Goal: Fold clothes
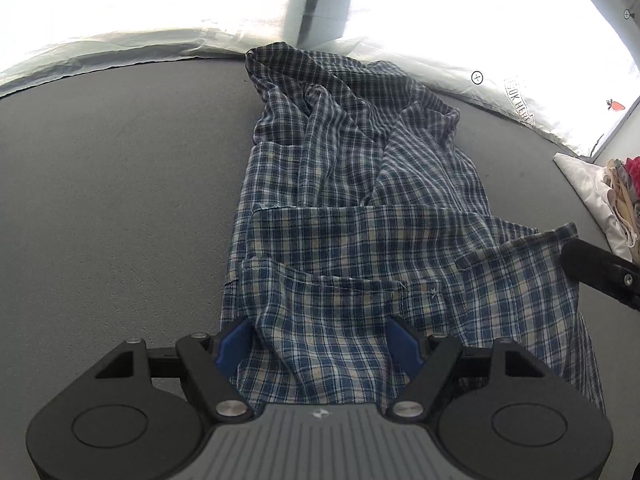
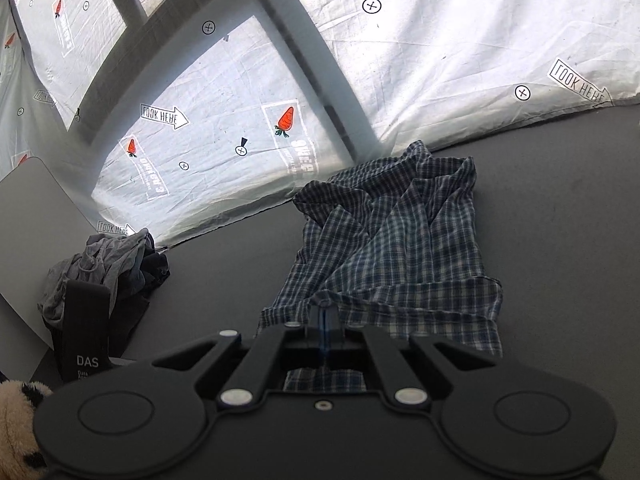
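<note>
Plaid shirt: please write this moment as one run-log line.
stage: folding | plaid shirt: rumpled on grey table | left gripper: open, hem between fingers | right gripper: shut on shirt edge

Shirt (image 2: pixel 392 256) spread mid-table (image 2: pixel 560 240), far end against sheeting (image 2: pixel 440 80) behind; clothes heap (image 2: pixel 108 272) at table's left in right wrist view; fabric stack (image 1: pixel 616 200) right in left wrist view

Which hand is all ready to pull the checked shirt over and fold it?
Probably the right. The right gripper is shut on the checked shirt's near edge, so it could lift at once. The left gripper is open, with cloth between its fingers but not pinched.
</note>
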`<state>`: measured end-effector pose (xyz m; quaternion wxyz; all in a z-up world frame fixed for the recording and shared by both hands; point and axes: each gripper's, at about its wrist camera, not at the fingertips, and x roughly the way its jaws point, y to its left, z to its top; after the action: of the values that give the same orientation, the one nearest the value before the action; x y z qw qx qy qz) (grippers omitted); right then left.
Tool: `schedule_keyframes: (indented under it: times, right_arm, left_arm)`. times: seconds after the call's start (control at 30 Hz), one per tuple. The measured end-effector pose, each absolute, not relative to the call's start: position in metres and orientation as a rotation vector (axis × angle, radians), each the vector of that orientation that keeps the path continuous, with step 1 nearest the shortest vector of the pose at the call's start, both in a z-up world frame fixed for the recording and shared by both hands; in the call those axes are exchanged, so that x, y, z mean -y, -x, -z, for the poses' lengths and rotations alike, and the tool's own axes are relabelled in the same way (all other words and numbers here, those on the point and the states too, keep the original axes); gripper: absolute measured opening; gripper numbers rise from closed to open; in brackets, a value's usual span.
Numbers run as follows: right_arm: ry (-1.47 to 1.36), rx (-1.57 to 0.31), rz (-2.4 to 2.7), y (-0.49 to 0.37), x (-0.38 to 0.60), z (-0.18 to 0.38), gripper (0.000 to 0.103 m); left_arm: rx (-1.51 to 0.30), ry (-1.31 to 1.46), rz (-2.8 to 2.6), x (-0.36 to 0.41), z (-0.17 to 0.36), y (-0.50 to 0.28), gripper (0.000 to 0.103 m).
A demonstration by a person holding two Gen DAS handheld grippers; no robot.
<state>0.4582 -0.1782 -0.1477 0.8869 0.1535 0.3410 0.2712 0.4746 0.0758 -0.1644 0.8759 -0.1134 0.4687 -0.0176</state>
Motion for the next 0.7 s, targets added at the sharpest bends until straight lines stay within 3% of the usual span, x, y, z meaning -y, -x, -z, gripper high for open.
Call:
schedule_keyframes:
  times: [0.1,0.17,0.2,0.23,0.3,0.37,0.47,0.7]
  right_arm:
    - [-0.261,-0.716,-0.563,-0.463,0.170,0.150,0.001]
    - [-0.210,-0.751,-0.551,-0.467,0.163,0.157,0.008]
    - [-0.181,-0.779,-0.531,-0.469,0.160,0.161,0.013]
    - [-0.149,-0.820,-0.501,-0.473,0.157,0.167,0.029]
    - [-0.163,-0.834,-0.467,-0.472,0.162,0.170,0.035]
    - [-0.204,-0.813,-0.432,-0.467,0.171,0.166,0.057]
    - [-0.329,-0.773,-0.343,-0.454,0.199,0.156,0.073]
    - [-0.830,-0.857,-0.138,-0.403,0.273,0.183,0.075]
  left_arm:
    - [-0.931,0.265,-0.001,-0.087,0.155,-0.470,0.075]
    - [-0.917,0.302,-0.038,-0.097,0.151,-0.464,0.075]
    - [-0.916,0.324,-0.059,-0.103,0.151,-0.461,0.075]
    - [-0.919,0.350,-0.084,-0.109,0.153,-0.456,0.075]
    - [-0.929,0.412,-0.121,-0.122,0.155,-0.444,0.075]
    - [-0.936,0.492,-0.150,-0.134,0.157,-0.431,0.075]
    - [-0.931,0.670,-0.169,-0.153,0.158,-0.407,0.080]
    - [-0.912,1.085,-0.128,-0.172,0.172,-0.357,0.086]
